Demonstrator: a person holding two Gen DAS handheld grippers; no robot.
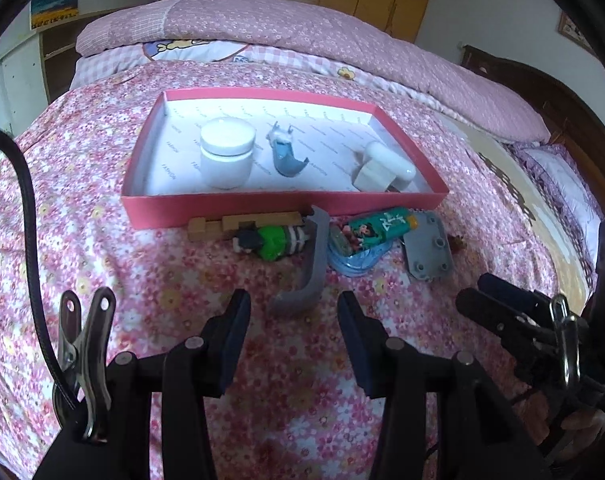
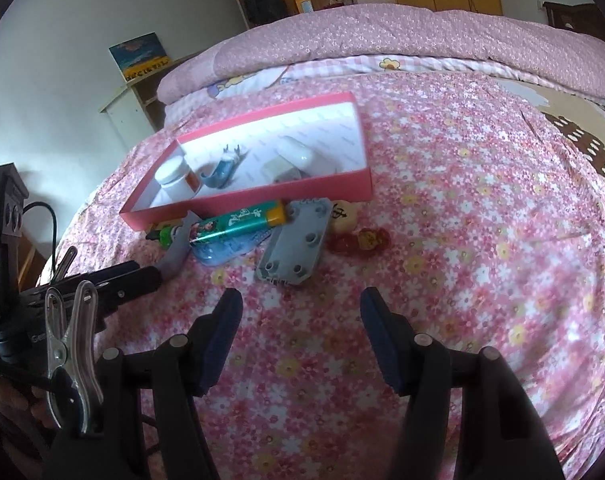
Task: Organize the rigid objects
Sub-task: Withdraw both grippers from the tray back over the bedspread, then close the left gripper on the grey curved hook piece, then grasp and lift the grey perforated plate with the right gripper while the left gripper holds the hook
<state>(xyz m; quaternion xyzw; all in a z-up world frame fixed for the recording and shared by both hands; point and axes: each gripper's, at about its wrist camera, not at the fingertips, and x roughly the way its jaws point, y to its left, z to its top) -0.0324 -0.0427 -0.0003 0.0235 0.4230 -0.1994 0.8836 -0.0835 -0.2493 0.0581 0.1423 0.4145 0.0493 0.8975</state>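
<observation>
Both grippers hover above the flowered bedspread [image 1: 102,264] with nothing between their jaws. The left gripper [image 1: 294,312] has its jaws apart, aimed at the grey curved bracket [image 1: 316,264] lying just ahead. The right gripper [image 2: 300,308] likewise stands with jaws parted and empty, facing the grey studded plate [image 2: 296,246].

The pink box [image 1: 286,202] rests on the bed and contains a white jar [image 1: 227,152], a blue-grey clip [image 1: 286,152] and a white block-shaped item [image 1: 382,168].

Outside the box, against its near wall, lie a wooden piece [image 1: 222,226], a green toy figure [image 1: 272,240], a green tube [image 1: 382,226] on a clear blue item [image 1: 356,262], and small red objects [image 2: 360,240].
</observation>
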